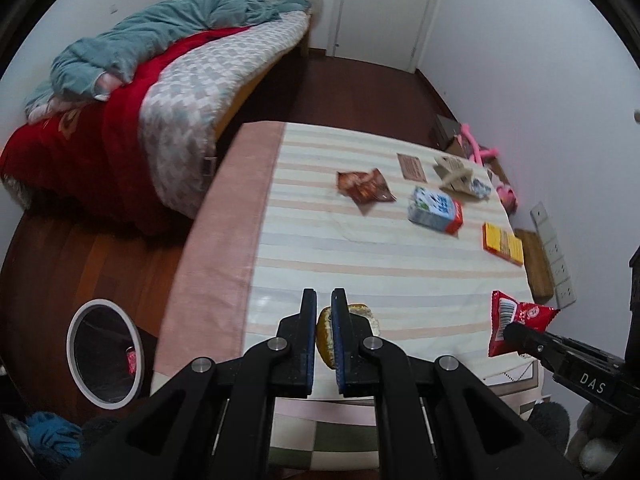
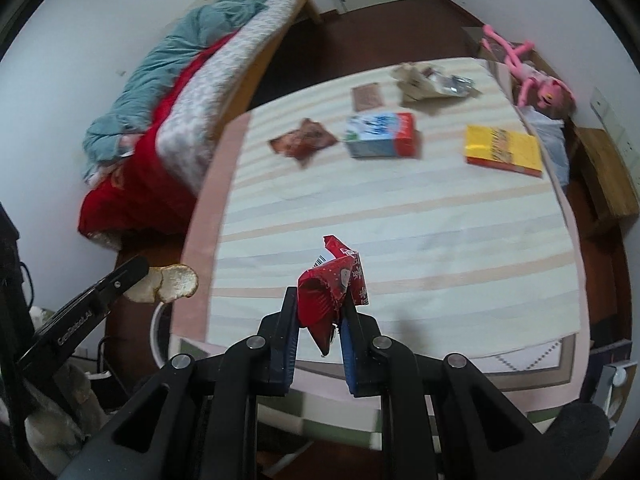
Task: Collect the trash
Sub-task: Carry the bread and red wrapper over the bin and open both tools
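My left gripper [image 1: 323, 300] is shut on a piece of orange peel [image 1: 325, 338] above the near edge of the striped table [image 1: 360, 256]; the peel also shows in the right wrist view [image 2: 170, 282]. My right gripper [image 2: 322, 300] is shut on a crumpled red snack wrapper [image 2: 334, 284], also seen in the left wrist view [image 1: 516, 320]. On the table lie a brown wrapper [image 1: 364, 188], a blue-white carton [image 1: 436, 210], a yellow box [image 1: 502, 244], a brown card [image 1: 411, 167] and crumpled paper [image 1: 456, 174].
A white-rimmed trash bin [image 1: 105, 354] with a black liner stands on the floor to the left of the table. A bed [image 1: 160, 92] with red and teal bedding lies beyond it. A pink toy [image 2: 532, 76] and a wooden stool [image 2: 608, 176] stand at the right.
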The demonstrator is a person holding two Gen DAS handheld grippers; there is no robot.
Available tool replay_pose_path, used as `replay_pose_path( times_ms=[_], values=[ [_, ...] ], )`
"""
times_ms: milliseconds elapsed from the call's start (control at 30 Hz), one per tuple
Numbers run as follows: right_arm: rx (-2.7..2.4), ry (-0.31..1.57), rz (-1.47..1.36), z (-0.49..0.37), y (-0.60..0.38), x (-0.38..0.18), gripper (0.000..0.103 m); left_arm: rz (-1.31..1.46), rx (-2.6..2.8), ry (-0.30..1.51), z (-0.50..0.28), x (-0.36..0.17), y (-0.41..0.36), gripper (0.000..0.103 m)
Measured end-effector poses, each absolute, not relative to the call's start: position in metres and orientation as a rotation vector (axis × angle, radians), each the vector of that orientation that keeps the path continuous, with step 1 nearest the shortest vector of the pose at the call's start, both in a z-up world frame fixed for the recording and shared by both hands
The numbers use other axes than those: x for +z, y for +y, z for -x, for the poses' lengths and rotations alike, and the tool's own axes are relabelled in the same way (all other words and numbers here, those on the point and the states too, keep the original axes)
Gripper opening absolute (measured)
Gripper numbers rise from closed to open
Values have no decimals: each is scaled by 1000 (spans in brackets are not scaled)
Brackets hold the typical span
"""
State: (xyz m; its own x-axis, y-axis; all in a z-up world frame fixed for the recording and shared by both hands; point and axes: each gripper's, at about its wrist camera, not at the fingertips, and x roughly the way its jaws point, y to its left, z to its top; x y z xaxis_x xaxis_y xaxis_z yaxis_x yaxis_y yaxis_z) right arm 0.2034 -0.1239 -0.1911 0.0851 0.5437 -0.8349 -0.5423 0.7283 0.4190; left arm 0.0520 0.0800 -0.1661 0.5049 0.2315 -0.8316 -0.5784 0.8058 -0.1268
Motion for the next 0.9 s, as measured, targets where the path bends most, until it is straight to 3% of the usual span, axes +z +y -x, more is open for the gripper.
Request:
replay_pose_path(
  times_ms=[267, 567, 900],
  values=[
    [921, 1216, 33, -174, -63, -165, 20, 430, 599, 857, 1, -137, 130, 5],
    [1160, 1195, 148, -92, 76, -143, 19, 458, 771, 802, 88, -115, 213, 5],
    [1330, 1289, 360, 10, 227, -193, 19, 617, 924, 859, 175, -173, 309, 5]
  ],
)
